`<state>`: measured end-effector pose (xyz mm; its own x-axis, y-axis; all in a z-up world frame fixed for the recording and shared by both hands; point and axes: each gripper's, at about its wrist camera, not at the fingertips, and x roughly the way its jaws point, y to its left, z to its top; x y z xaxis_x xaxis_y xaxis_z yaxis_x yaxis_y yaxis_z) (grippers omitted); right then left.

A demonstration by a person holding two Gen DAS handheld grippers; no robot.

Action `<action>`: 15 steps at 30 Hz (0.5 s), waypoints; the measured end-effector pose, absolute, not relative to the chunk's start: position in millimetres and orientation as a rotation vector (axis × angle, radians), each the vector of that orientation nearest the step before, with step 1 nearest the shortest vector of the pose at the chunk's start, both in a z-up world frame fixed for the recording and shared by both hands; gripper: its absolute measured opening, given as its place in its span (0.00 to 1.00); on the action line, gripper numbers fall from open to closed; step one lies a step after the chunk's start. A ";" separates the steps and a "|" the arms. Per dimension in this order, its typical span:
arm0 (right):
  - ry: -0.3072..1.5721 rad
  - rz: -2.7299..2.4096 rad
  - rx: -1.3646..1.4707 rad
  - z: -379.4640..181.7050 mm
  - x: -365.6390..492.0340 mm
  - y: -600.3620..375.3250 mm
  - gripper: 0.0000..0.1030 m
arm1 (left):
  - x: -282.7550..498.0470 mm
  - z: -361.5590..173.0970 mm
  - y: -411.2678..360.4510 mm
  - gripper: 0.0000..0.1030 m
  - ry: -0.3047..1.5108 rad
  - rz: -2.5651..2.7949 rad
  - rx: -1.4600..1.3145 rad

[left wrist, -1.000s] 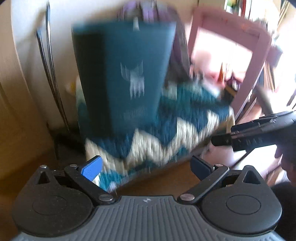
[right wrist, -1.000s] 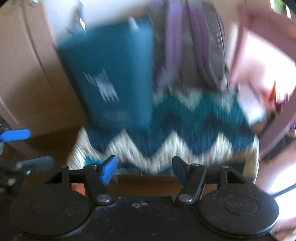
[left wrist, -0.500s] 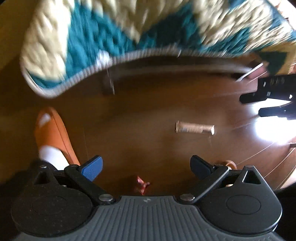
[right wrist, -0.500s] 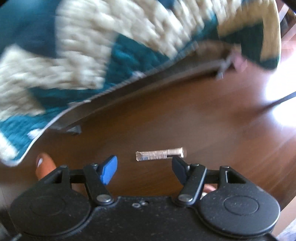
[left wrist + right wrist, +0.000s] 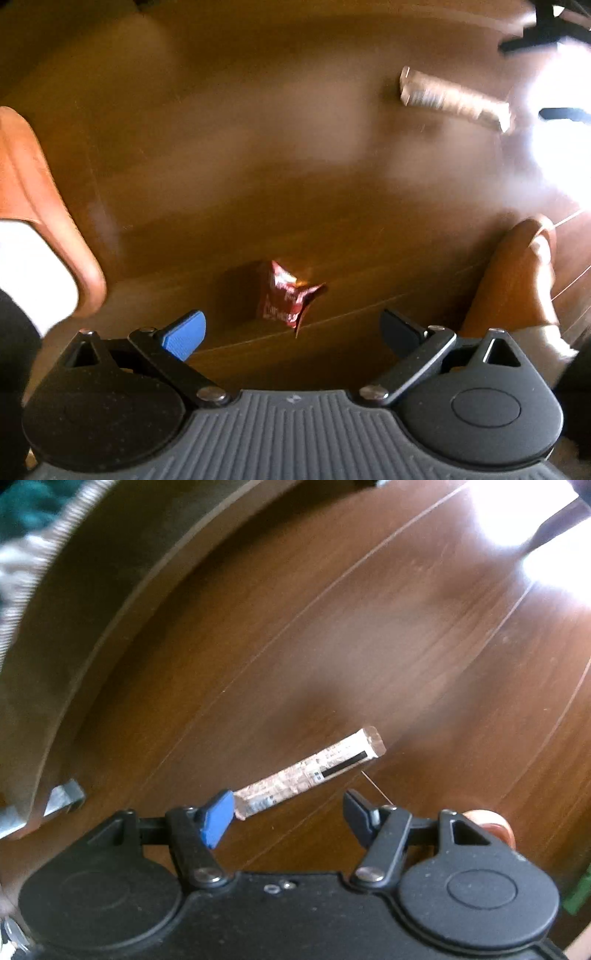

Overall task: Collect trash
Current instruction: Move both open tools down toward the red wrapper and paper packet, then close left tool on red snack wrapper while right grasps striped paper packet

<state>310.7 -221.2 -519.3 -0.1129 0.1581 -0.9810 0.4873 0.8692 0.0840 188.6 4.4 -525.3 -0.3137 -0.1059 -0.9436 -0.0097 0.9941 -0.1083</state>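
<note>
A crumpled red wrapper [image 5: 286, 300] lies on the brown wooden floor just ahead of my left gripper [image 5: 291, 330], which is open and empty above it. A long silvery stick wrapper [image 5: 308, 773] lies on the floor in the right wrist view, its near end close to the blue left finger [image 5: 218, 821] of my right gripper [image 5: 290, 818]. The right gripper is open and empty. The same stick wrapper shows blurred at the upper right of the left wrist view [image 5: 454, 99], with the right gripper's dark fingers [image 5: 543, 35] beyond it.
The person's orange slippers flank the left gripper, one at the left [image 5: 40, 206] and one at the right [image 5: 517, 273]. A bed edge with a teal and cream blanket [image 5: 22, 535] overhangs the floor at upper left. Bright sun glare [image 5: 517, 513] falls on the floor.
Both grippers tilted down from the bed and bag to the floor and came lower. The red wrapper and the stick wrapper now look larger and closer. Both grippers stayed open.
</note>
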 end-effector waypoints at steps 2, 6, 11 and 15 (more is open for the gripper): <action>1.701 -0.313 0.513 -534.4 309.7 -221.6 0.63 | 187.4 -538.5 3.2 0.98 1.903 -0.103 -0.084; 1.727 -0.345 0.551 -563.9 309.9 -226.0 0.61 | 184.6 -562.8 8.7 0.91 1.946 -0.086 -0.131; 1.713 -0.390 0.605 -581.9 306.0 -233.2 0.60 | 178.3 -584.4 15.6 0.80 2.000 -0.071 -0.176; 1.715 -0.412 0.599 -590.3 305.7 -234.5 0.60 | 175.0 -595.1 14.4 0.60 2.022 -0.074 -0.181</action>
<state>305.7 -234.5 -590.3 -0.1546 0.1695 -0.9733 0.5932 0.8037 0.0457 175.0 14.4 -595.1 -0.4327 -0.1603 -0.8872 -0.0954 0.9867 -0.1318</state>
